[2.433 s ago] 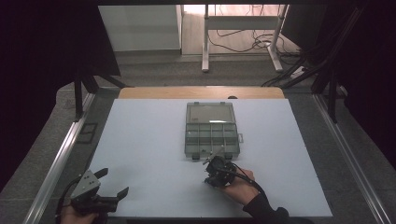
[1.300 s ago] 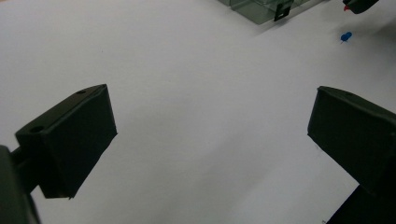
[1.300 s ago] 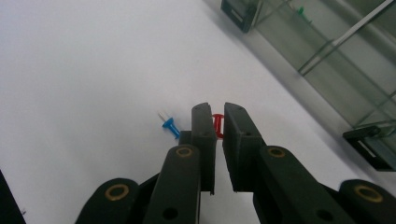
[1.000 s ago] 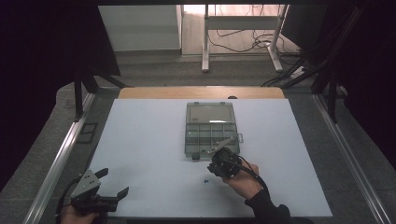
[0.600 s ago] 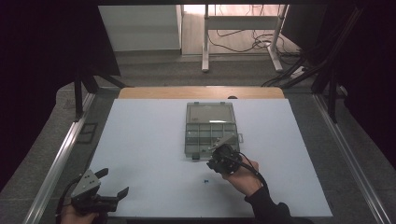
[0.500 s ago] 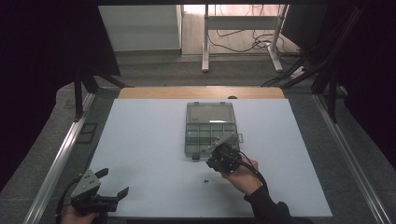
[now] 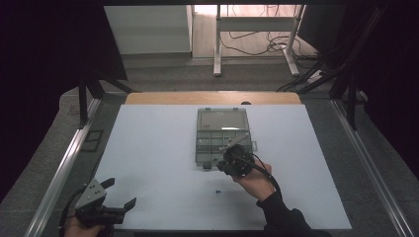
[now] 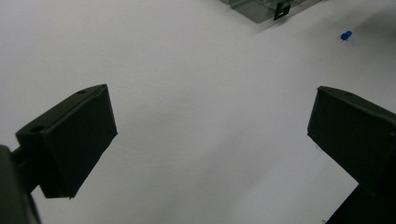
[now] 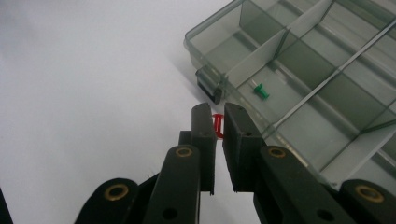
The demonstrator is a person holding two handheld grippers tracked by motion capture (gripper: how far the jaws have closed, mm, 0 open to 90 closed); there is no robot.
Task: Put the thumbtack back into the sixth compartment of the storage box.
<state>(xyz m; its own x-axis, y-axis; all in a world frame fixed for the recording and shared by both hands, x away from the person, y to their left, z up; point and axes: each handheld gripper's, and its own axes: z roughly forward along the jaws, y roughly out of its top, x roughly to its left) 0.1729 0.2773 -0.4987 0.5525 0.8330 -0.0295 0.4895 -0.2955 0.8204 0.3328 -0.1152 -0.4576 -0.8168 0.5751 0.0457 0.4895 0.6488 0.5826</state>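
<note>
So the white table top (image 7: 163, 163) takes up most of the high view, with a clear compartment organizer box (image 7: 221, 136) sitting just past centre toward 12 o'clock, lid flipped open on the far side.

The right gripper (image 7: 232, 159) sits at the box's 5 o'clock corner, held by the person's right hand (image 7: 257, 182) coming in from 6 o'clock. From up high you can't tell what the jaws are doing. The right gripper view sorts that out: the two black jaws are pinched nearly together on a red push pin (image 9: 217, 126), just outside the box's near wall (image 9: 205, 70) by the latch. That same view also shows a green push pin (image 9: 261, 91) lying in one of the front-row compartments, which is too small to make out from above.

The left gripper (image 7: 116, 195) is way off at 7 o'clock near the table's front edge, well apart from everything. Its own camera shows the jaws spread wide with bare table between them, nothing held.

Smallest thing: a blue push pin (image 7: 218, 191) lying loose on the table at about 6 o'clock from the box, near the right hand. The left gripper view catches it too (image 8: 345, 35), up at 1 o'clock, beside a corner of the box (image 8: 261, 7).
</note>
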